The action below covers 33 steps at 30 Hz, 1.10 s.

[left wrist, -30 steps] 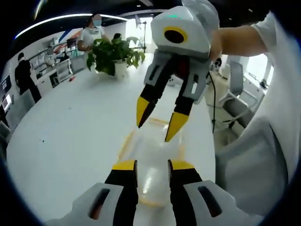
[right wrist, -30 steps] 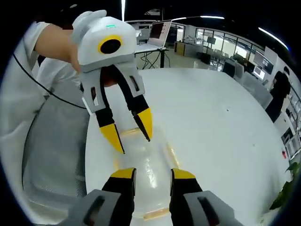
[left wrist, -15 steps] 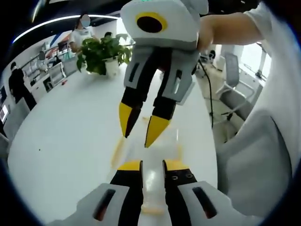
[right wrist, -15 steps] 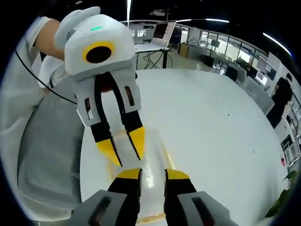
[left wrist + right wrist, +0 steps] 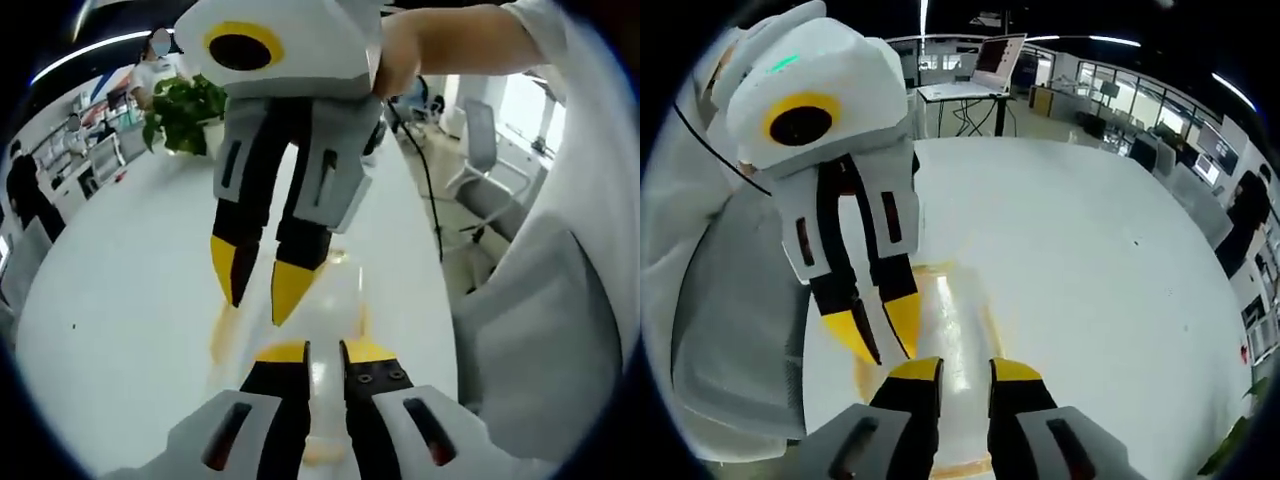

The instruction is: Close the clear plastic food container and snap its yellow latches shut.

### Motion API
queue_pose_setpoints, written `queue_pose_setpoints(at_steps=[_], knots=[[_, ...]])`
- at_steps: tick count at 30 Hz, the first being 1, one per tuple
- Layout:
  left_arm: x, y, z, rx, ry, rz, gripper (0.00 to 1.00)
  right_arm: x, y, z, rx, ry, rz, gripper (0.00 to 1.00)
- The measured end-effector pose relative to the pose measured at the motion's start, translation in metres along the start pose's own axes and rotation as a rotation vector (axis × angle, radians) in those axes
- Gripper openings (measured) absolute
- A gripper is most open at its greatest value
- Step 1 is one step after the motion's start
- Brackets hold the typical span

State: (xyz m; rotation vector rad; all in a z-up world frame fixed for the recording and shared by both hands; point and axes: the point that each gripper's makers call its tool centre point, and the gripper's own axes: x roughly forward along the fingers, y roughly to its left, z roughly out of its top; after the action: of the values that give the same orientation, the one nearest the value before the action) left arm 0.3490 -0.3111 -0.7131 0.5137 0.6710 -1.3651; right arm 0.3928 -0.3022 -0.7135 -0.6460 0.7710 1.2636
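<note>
The clear rectangular plastic food container with yellow latches (image 5: pixel 320 325) is seen lying on the white counter (image 5: pixel 120 290), close to its edge. The left gripper (image 5: pixel 324 352) and the right gripper (image 5: pixel 965 368) are held over it, jaws narrowly parted, nothing pinched.

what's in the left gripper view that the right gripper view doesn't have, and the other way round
Left gripper view: a potted plant at the table's far end, office chairs to the right, and the right hand-held gripper reaching in from above, a bare hand holding it.

Right gripper view: a laptop on a desk beyond the table, and the left hand-held gripper coming in from the left.

Both: the white table, the clear container with yellow latches lying between the two hand-held grippers, and each view's own yellow-tipped jaws, nearly closed, over it.
</note>
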Motion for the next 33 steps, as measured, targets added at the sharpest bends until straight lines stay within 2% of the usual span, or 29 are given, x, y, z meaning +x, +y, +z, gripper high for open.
queue_pose_setpoints(at_steps=[7, 13, 18, 30, 32, 33], knots=[[0.001, -0.005, 0.0, 0.005, 0.002, -0.015, 0.1, 0.004, -0.004, -0.001, -0.015, 0.018, -0.004, 0.17], [0.004, -0.008, -0.003, 0.016, 0.012, -0.017, 0.17, 0.008, -0.006, -0.005, -0.019, 0.046, -0.006, 0.29], [0.006, -0.014, -0.001, 0.024, 0.012, -0.033, 0.19, 0.009, -0.008, -0.006, -0.03, 0.058, -0.004, 0.31], [0.011, -0.017, -0.005, 0.104, 0.034, -0.004, 0.28, 0.011, -0.012, -0.006, -0.06, 0.097, 0.019, 0.32], [0.012, -0.013, -0.006, 0.174, 0.053, 0.027, 0.32, 0.012, -0.012, -0.006, -0.071, 0.105, 0.022, 0.34], [0.013, -0.017, -0.006, 0.171, 0.048, 0.022, 0.33, 0.013, -0.012, -0.006, -0.072, 0.108, 0.027, 0.35]])
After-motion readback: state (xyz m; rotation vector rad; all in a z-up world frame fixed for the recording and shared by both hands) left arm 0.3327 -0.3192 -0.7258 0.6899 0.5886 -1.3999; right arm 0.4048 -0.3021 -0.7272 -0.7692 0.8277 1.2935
